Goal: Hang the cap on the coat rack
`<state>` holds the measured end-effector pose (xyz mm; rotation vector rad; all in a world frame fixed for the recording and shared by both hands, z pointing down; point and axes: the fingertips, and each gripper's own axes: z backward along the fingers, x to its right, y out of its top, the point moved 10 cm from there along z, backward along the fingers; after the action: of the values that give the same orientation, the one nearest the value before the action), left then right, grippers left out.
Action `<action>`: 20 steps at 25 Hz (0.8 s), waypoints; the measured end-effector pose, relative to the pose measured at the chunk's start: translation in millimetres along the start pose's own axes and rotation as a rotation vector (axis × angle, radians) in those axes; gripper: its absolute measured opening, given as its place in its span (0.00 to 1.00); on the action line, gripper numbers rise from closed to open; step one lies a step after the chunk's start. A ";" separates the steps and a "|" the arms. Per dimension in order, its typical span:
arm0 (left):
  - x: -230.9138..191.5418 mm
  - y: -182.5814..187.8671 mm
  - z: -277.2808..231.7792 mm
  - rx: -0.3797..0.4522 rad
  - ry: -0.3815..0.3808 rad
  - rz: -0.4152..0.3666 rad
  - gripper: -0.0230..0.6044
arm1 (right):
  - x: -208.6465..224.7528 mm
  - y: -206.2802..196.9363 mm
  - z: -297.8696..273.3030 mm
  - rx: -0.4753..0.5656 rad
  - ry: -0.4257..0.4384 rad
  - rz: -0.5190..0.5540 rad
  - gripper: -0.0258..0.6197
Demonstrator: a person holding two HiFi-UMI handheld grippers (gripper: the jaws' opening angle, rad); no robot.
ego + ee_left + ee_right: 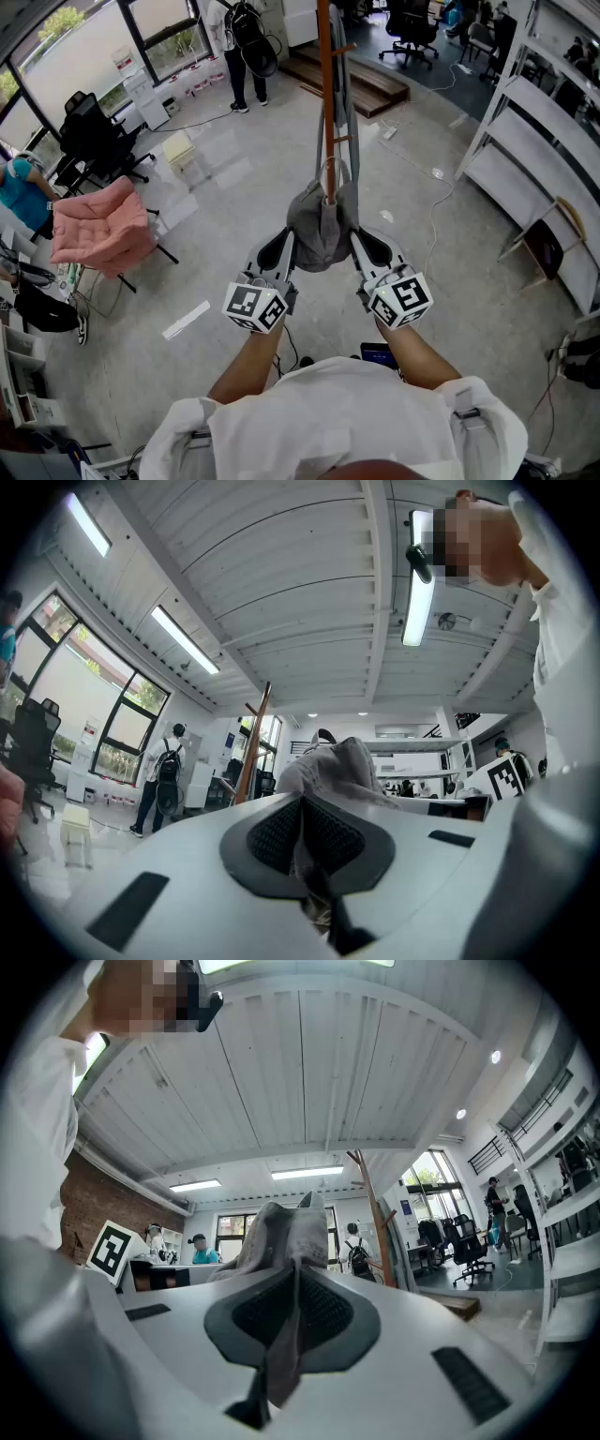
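Left gripper [302, 836] jaws closed tight, pinching grey cap fabric; right gripper [294, 1321] the same, clamped on the opposite edge. I see the cap [319, 230] slung between both grippers, right at the coat rack [325, 94] pole, below its side pegs; cloth bunches up above each jaw pair. Pink chair [98, 225] off to my left; person with a backpack [239, 37] well beyond the rack.

Head view is taken from above, aimed steeply down past left gripper [278, 246] and right gripper [366, 244] to the floor [450, 309]. Gripper views are set close behind their jaws, tilted up toward the ceiling [281, 574]. The cap [317, 230] and coat rack [326, 103] are shared by all three.
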<state>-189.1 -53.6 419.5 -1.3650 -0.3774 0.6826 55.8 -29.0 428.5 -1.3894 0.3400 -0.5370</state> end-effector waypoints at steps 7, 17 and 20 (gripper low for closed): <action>15.5 2.1 -7.4 -0.009 -0.041 -0.001 0.07 | 5.6 6.3 16.8 0.020 -0.026 -0.010 0.09; 37.1 0.8 -24.4 -0.008 -0.061 -0.005 0.07 | 26.9 14.2 32.7 0.055 -0.019 -0.029 0.09; 42.6 3.7 -31.0 -0.011 -0.050 -0.012 0.07 | 36.8 20.0 32.6 0.050 -0.009 -0.043 0.09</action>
<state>-138.7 -49.7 404.3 -1.3567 -0.4290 0.7063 106.8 -20.1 417.1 -1.3525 0.2886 -0.5710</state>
